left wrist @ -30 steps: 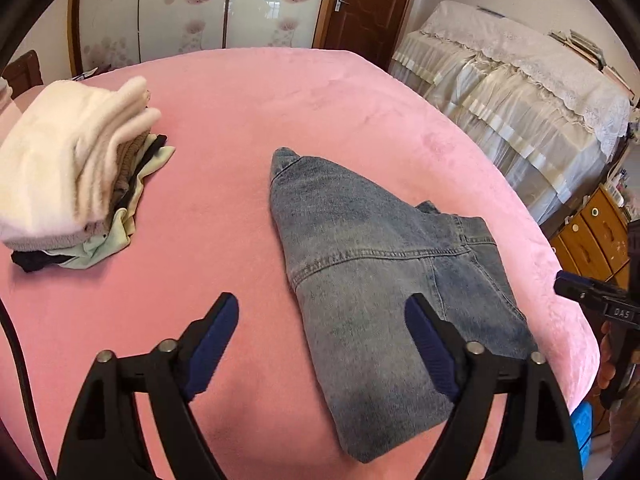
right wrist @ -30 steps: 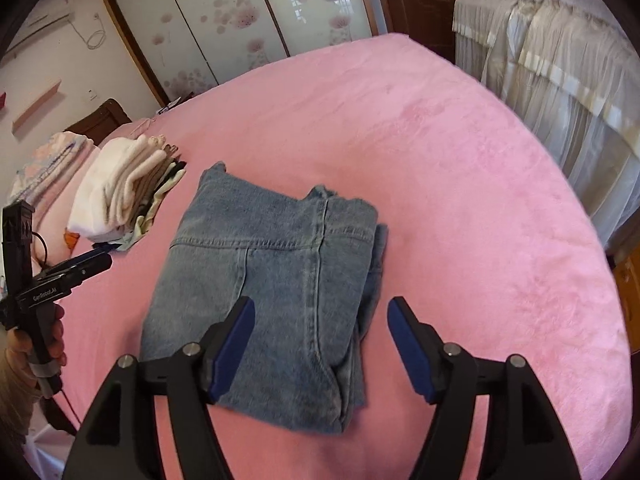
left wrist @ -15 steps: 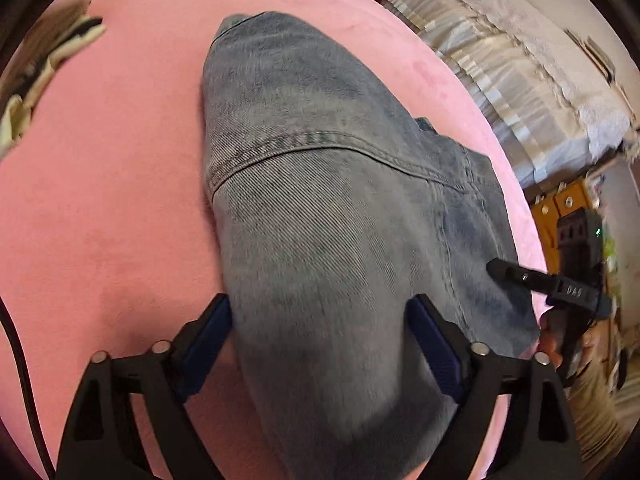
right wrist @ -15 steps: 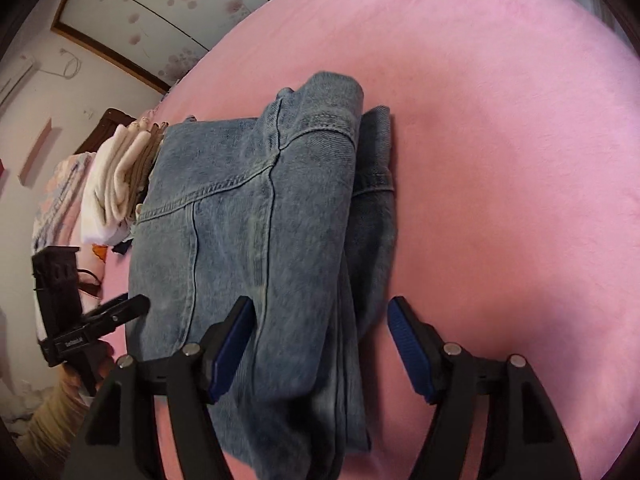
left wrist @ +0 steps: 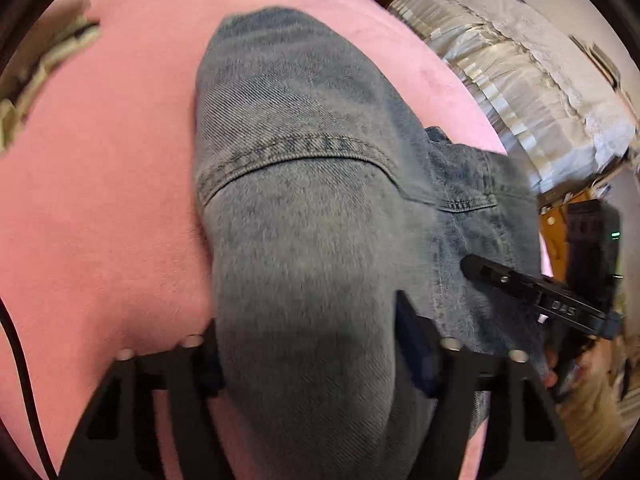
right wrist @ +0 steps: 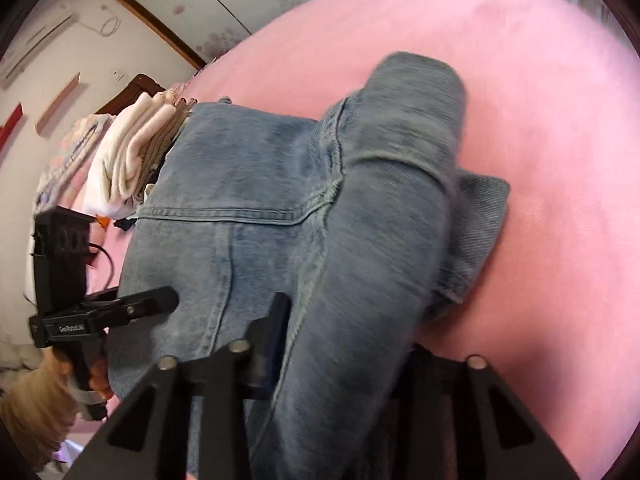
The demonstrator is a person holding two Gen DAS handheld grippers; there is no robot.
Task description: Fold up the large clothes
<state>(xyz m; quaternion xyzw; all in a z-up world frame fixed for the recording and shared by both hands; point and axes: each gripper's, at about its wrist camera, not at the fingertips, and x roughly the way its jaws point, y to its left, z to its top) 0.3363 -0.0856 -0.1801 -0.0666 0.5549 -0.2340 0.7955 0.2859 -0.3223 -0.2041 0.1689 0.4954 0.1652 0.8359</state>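
on the pink bed (left wrist: 100,200), both tools have just closed, pinching folded jeans (left wrist: 304,216).

pink bed cover (right wrist: 540,80) fills view; floral sliding wardrobe doors (right wrist: 224,4) at 11 o'clock, lace-draped furniture (left wrist: 520,76) at 2 o'clock.

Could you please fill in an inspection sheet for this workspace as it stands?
Surface: pink bedspread, bare around the jeans.
Job's things: folded jeans, near edge bunched up.
Clutter: stack of folded clothes beyond the jeans.
Grippers: left gripper and right gripper have each just been closing, jaws pinching a fold of denim.
Cables: black cable at the left wrist view's edge.
Surroundings: floral wardrobe doors, lace-covered furniture.
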